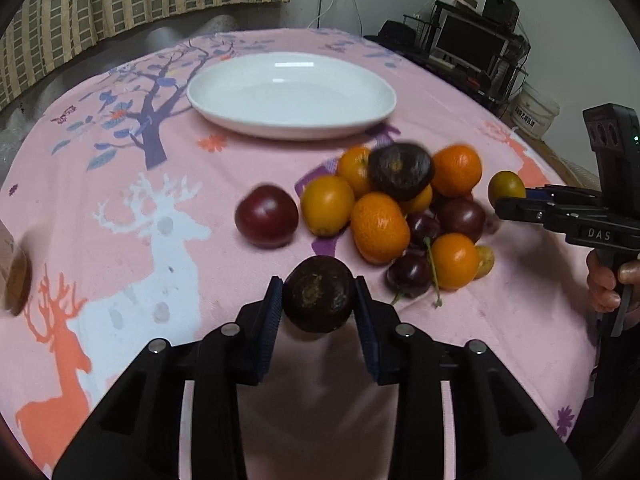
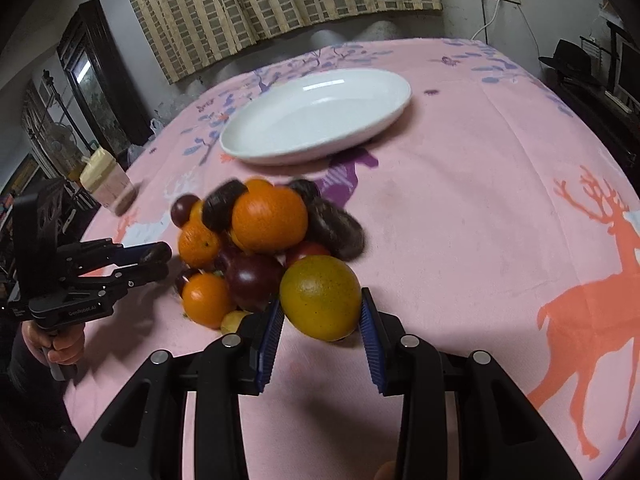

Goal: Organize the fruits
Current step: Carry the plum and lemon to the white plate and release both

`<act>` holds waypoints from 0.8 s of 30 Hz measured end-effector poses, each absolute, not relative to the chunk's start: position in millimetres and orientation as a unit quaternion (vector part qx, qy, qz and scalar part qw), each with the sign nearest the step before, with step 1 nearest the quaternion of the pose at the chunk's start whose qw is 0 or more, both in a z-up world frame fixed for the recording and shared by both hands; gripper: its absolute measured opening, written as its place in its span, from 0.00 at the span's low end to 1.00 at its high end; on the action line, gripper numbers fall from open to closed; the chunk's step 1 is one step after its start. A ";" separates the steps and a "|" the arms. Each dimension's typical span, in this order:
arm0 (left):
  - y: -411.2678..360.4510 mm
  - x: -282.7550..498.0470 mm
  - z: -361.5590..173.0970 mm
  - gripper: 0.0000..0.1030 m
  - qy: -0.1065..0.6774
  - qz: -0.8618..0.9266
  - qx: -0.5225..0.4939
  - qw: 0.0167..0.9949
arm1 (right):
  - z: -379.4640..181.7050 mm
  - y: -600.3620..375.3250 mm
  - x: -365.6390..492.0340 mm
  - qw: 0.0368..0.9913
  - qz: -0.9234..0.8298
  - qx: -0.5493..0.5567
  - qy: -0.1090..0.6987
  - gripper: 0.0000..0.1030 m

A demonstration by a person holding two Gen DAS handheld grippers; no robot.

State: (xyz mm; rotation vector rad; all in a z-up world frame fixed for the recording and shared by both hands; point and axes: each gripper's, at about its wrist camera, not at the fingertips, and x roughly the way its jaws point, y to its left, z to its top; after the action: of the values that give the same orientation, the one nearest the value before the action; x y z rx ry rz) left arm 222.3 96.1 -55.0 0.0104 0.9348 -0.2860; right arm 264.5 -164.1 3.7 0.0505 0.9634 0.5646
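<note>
Left hand-held gripper [image 1: 319, 300] clamps a dark fruit [image 1: 319, 294], right hand-held gripper [image 2: 322, 312] a greenish-orange fruit [image 2: 320, 297]. Both round: either could slip carrying to plate [image 1: 384, 114].

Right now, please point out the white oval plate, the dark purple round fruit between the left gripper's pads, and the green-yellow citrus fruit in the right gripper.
white oval plate [image 1: 208, 105]: left wrist view, near left rim.
dark purple round fruit [image 1: 318, 294]: left wrist view, its middle.
green-yellow citrus fruit [image 2: 320, 298]: right wrist view, its middle.
</note>
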 end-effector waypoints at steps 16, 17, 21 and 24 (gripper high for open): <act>92.0 428.3 -38.1 0.34 0.452 -0.104 -0.024 0.886 | 1.9 -81.1 444.5 0.852 0.242 -0.010 0.464 0.37; 93.4 435.2 -43.4 0.34 0.459 -0.101 -0.027 0.882 | -3.5 -75.1 450.8 0.849 0.243 -0.017 0.469 0.37; 96.5 453.3 -58.1 0.34 0.474 -0.094 -0.032 0.875 | -15.9 -61.0 456.8 0.842 0.248 -0.041 0.478 0.37; 97.7 454.0 -60.5 0.42 0.478 -0.087 -0.027 0.874 | -16.4 -59.7 453.6 0.840 0.247 -0.050 0.481 0.40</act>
State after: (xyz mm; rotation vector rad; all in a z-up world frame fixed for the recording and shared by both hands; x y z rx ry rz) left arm 454.0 97.7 -60.5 -0.0563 0.9975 -0.1811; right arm 453.6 -59.7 -16.4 -0.1059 1.0166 0.5222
